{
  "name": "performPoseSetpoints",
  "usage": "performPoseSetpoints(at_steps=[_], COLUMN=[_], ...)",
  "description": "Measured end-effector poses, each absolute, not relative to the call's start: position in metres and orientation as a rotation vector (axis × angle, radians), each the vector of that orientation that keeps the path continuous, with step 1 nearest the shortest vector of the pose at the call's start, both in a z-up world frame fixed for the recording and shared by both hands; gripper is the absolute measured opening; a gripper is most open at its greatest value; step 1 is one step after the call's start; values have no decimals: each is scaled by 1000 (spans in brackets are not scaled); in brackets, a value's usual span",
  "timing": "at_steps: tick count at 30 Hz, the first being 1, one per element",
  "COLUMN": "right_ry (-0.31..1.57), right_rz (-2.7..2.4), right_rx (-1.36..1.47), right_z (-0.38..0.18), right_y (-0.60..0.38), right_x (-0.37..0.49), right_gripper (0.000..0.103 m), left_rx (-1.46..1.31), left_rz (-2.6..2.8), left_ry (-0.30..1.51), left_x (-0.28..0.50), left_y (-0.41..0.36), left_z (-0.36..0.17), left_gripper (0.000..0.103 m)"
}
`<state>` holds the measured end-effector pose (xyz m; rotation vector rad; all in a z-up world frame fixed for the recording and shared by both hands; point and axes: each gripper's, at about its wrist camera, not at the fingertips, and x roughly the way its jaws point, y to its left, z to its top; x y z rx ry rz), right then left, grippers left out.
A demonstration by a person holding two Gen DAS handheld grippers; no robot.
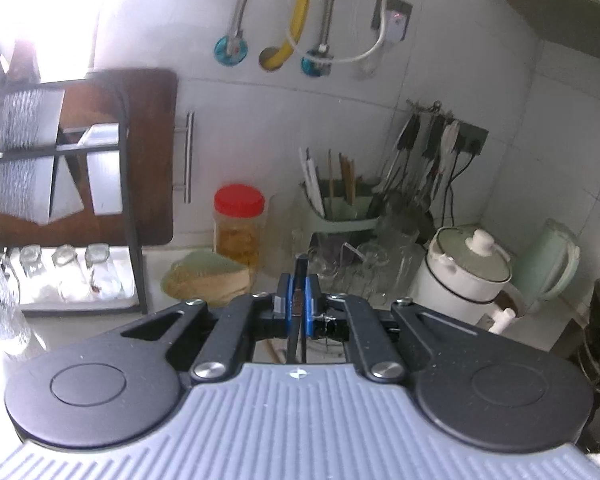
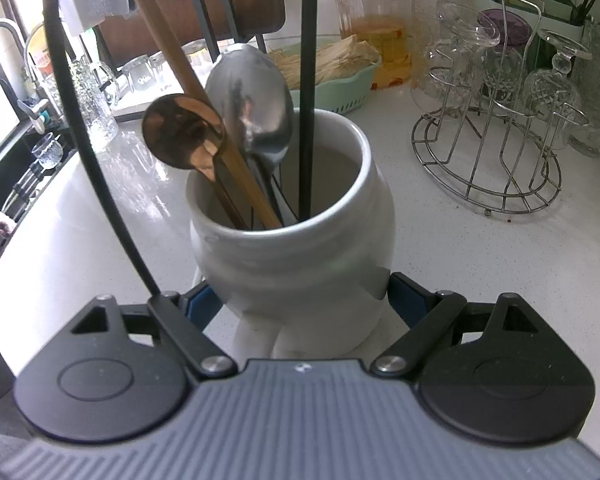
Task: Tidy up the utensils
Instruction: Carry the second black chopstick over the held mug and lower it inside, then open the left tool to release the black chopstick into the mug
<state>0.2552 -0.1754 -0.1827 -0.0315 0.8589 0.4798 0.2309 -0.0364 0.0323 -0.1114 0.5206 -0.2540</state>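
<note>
My left gripper (image 1: 299, 292) is shut on a thin black utensil handle (image 1: 300, 276) that stands upright between its blue pads, held above the counter. In the right wrist view my right gripper (image 2: 306, 300) is shut on the lower body of a white ceramic jar (image 2: 292, 248) standing on the white counter. The jar holds a copper spoon (image 2: 180, 136), a large silver spoon (image 2: 256, 96) and a wooden handle (image 2: 160, 28). A straight black rod (image 2: 308, 80) rises from the jar's mouth and leaves the top of the frame. A curved black handle (image 2: 72, 100) arcs up at the left.
A wire rack with upturned glasses (image 2: 488, 184) stands right of the jar. A red-lidded jar (image 2: 370, 28) and a green basket (image 2: 340, 88) sit behind it, a sink (image 2: 4, 160) at far left. Ahead of the left gripper are a green utensil caddy (image 1: 340, 208), a white pot (image 1: 468, 276) and a knife rack (image 1: 60, 160).
</note>
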Motion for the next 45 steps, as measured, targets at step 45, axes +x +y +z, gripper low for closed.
performPoseSetpoints(at_steps=[45], right_ry=[834], right_rz=[540], right_rx=[-33], right_z=[-187], right_y=[-178], right_x=[263], right_gripper=[91], left_rx=[-15], left_rz=[-408], left_ry=[892], left_x=[318], left_y=[-84], left_z=[32], left_gripper=[7])
